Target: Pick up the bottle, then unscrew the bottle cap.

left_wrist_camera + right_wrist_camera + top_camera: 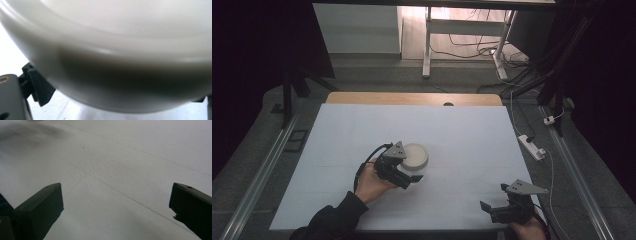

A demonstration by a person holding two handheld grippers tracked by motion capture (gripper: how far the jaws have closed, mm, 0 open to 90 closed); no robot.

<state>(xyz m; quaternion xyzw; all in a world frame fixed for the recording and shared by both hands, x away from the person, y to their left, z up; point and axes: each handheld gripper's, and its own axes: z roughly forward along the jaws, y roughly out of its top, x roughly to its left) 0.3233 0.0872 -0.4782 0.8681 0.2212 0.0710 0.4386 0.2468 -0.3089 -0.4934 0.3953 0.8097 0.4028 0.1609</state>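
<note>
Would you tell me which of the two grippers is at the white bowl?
The left gripper: it sits against the white bowl mid-table, while the right gripper, jaws open, hangs over bare table near the front edge.

The right tongs (pixel 116 212) gape wide above the bare white table sheet (pixel 120 165).

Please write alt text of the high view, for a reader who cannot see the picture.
The left gripper, held in a person's hand, is at the near side of a round white bowl on a white table. The right gripper is at the table's near right corner, jaws apart and holding nothing.
</note>
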